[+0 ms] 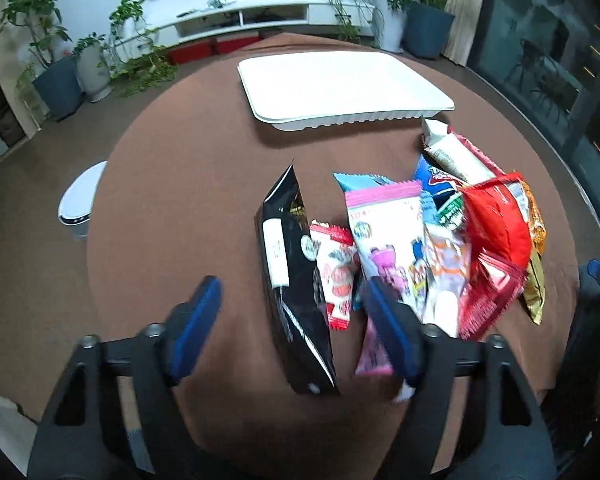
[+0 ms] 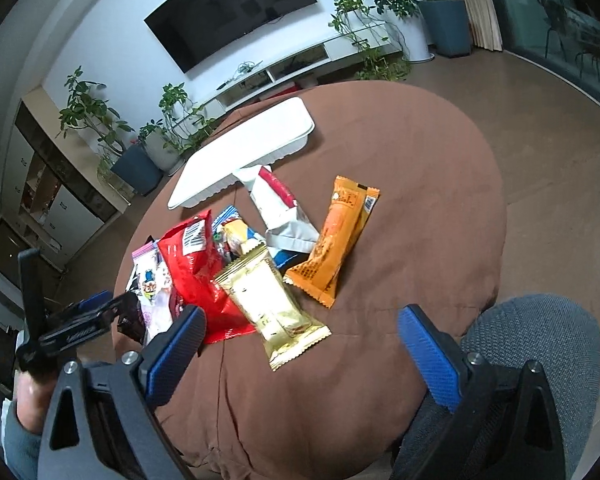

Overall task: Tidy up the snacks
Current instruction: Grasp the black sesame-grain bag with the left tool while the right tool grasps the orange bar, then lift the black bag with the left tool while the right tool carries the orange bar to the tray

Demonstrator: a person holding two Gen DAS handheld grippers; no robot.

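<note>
A pile of snack packets lies on the brown tablecloth (image 1: 188,184) in front of a white tray (image 1: 340,120). My left gripper (image 1: 293,284) is open and hangs low over the pile's left end. A long black packet (image 1: 288,248) and a small red-and-white packet (image 1: 336,276) lie between its fingers, untouched by the pads. Its right finger overlaps a pink packet (image 1: 384,232). A red bag (image 1: 496,224) lies further right. My right gripper (image 2: 303,316) is open and holds nothing, just short of a gold packet (image 2: 272,300). An orange packet (image 2: 336,240) lies beyond it.
The tray (image 2: 240,152) holds nothing. A grey chair (image 2: 540,340) stands at the table's near right edge. A white bin (image 1: 80,200) sits on the floor to the left. Potted plants and a low TV cabinet line the far wall. A hand (image 2: 28,396) holds the left gripper.
</note>
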